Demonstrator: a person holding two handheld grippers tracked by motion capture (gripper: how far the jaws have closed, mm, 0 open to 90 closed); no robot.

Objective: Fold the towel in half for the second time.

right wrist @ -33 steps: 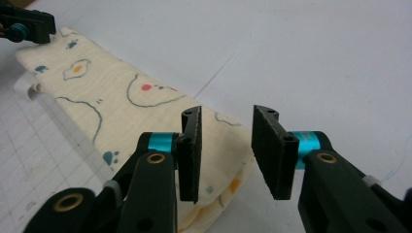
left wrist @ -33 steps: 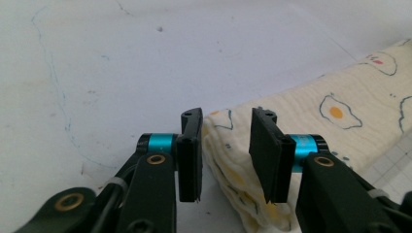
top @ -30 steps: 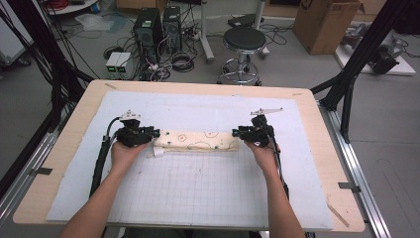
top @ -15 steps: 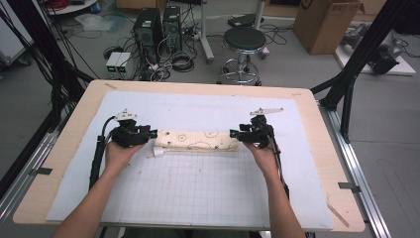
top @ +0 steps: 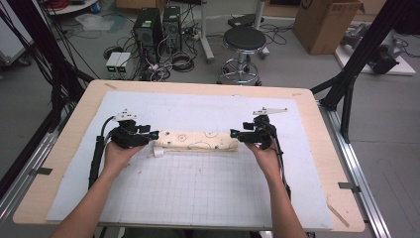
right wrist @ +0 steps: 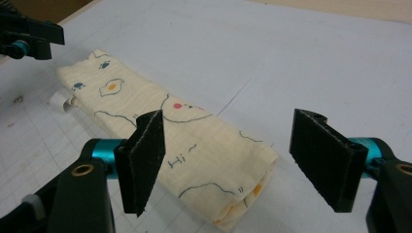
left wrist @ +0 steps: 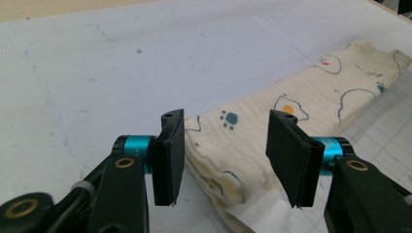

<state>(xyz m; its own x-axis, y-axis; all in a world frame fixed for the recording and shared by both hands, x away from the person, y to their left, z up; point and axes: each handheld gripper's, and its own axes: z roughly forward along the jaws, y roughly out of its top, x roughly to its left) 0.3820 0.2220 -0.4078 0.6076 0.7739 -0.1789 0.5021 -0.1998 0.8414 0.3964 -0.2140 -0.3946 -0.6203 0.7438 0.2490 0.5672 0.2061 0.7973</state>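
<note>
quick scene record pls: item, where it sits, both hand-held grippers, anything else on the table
item: folded cream cloth with egg and paw prints, a white tag at its left end
place: flat on the white mat, long side across the table
left hand-held gripper: jaws just been opening, astride the cloth's left end, pads off it
right hand-held gripper: jaws just been opening, astride the right end, pads off it
surface: wooden table under the mat
grid: printed on the mat's near part
</note>
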